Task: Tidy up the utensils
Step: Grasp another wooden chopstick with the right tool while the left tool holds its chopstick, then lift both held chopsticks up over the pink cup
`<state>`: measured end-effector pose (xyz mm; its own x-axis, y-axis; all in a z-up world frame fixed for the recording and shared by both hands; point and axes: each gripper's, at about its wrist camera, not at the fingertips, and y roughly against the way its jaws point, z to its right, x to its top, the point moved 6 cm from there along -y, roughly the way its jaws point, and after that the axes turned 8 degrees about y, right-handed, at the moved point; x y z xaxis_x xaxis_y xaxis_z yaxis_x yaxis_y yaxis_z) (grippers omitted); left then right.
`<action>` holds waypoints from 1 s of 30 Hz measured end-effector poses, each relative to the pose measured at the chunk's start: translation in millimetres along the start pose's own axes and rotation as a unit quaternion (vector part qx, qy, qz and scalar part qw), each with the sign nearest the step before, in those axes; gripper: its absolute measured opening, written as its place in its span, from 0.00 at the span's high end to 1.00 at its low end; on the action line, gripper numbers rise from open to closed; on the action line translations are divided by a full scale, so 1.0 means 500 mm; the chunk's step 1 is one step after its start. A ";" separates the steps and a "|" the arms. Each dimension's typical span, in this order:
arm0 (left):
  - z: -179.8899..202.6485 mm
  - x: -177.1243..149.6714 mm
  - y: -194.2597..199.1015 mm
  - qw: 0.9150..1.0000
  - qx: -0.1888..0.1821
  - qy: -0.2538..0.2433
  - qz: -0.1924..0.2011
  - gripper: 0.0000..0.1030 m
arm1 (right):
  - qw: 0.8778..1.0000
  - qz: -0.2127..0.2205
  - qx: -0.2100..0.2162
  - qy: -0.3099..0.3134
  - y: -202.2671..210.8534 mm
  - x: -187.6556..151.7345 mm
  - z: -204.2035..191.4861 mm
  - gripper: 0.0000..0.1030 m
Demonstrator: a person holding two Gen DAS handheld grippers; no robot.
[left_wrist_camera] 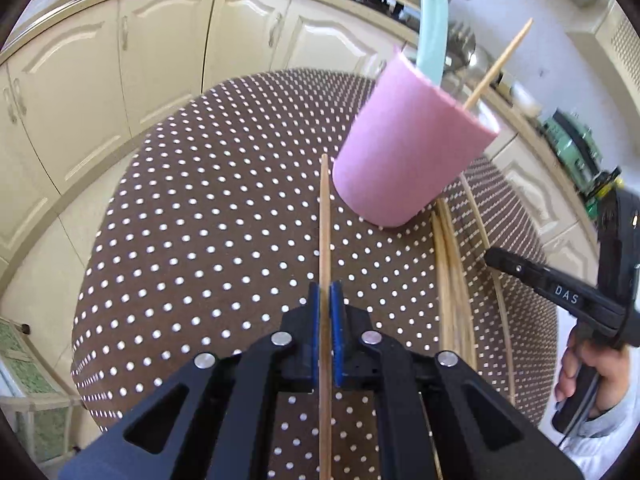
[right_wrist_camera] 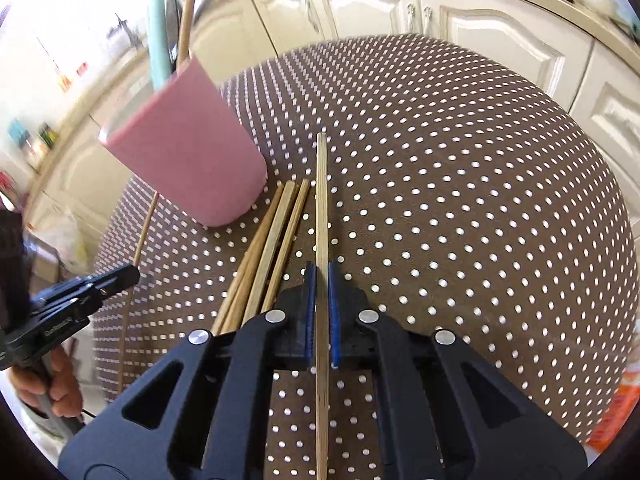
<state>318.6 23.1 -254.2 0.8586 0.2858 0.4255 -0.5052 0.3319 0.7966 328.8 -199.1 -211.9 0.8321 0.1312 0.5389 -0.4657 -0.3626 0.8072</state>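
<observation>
Utensils are plain wooden chopsticks, pale tan, thin and straight. Left gripper [left_wrist_camera: 325,292] is clamped on one chopstick [left_wrist_camera: 325,216]; the stick runs between the blue pads and its tip sits just beside the base of the pink cup [left_wrist_camera: 408,152]. Right gripper [right_wrist_camera: 322,276] is clamped on a paler, square-section chopstick [right_wrist_camera: 321,200], tip over bare tablecloth.

Loose bundle of chopsticks [right_wrist_camera: 276,232] lies on the brown polka-dot tablecloth [right_wrist_camera: 460,200], between the two grippers, far ends near the cup base. The cup is matte pink, upright on the table, and already holds a mint-green handle [left_wrist_camera: 432,36] and one wooden stick [left_wrist_camera: 500,64] leaning out over the rim.

Left wrist view only: right gripper from the side, black with white lettering, a hand [left_wrist_camera: 596,376] on its grip, plus a pot on the counter behind the cup. Right wrist view only: left gripper from the side [right_wrist_camera: 120,276], one more thin stick [right_wrist_camera: 140,240] lying on the far side of the cup, orange object at the table's right edge.

Table is round; cabinets close behind it. Big open cloth area right of the right gripper and left of the left one. Space near the cup is tight.
</observation>
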 end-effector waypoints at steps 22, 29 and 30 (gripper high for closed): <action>0.249 0.089 0.285 0.944 -0.121 -0.131 0.279 0.95 | 0.952 0.287 0.064 0.088 0.309 0.151 -0.187 0.94; 0.297 0.163 0.292 0.902 -0.154 -0.129 0.382 0.95 | 0.927 0.359 0.045 0.092 0.337 0.223 -0.214 0.94; 0.296 0.169 0.291 0.896 -0.156 -0.121 0.397 0.95 | 0.925 0.366 0.043 0.093 0.341 0.235 -0.216 0.94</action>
<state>330.6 -37.4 -38.9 0.1932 0.3531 0.9154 -0.9322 0.3571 0.0590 314.5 -146.1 15.2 0.2328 -0.0247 0.9722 -0.8512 -0.4888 0.1914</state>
